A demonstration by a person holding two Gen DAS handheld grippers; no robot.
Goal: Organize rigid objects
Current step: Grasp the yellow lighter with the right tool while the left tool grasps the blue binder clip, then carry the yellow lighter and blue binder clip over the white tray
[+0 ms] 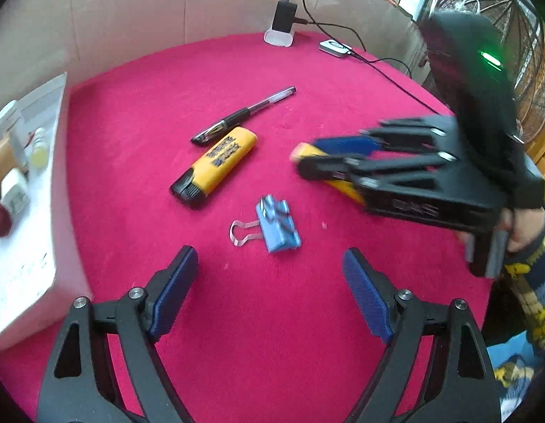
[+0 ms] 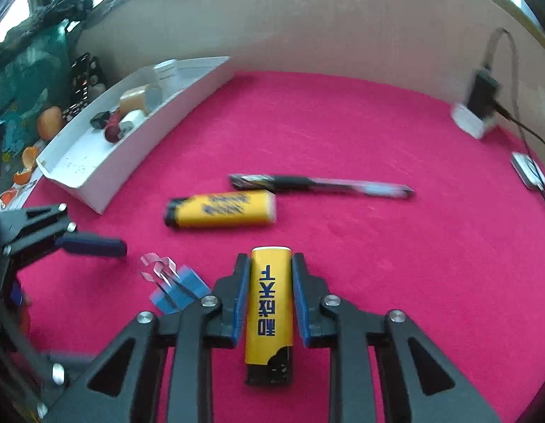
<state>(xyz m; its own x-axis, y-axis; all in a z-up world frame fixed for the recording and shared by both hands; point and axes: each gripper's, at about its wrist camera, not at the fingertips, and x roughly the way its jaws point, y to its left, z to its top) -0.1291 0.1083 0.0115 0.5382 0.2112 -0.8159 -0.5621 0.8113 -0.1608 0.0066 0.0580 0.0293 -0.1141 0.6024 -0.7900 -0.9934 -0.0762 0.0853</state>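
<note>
Right tongs [image 2: 268, 292]: narrowed onto a yellow lighter [image 2: 270, 313], pads against both its sides, at 6 o'clock on the red table [image 2: 378, 134]. Left tongs [image 1: 270, 282]: wide, holding nothing, blue binder clip [image 1: 277, 224] just ahead. Second lighter [image 2: 221, 208] and pen [image 2: 321, 184] lie centre; white tray [image 2: 106, 176] at 10 o'clock.

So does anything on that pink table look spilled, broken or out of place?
Nothing spilled or broken. A pen, a yellow lighter and a blue binder clip lie scattered on the cloth, outside the white box.
</note>
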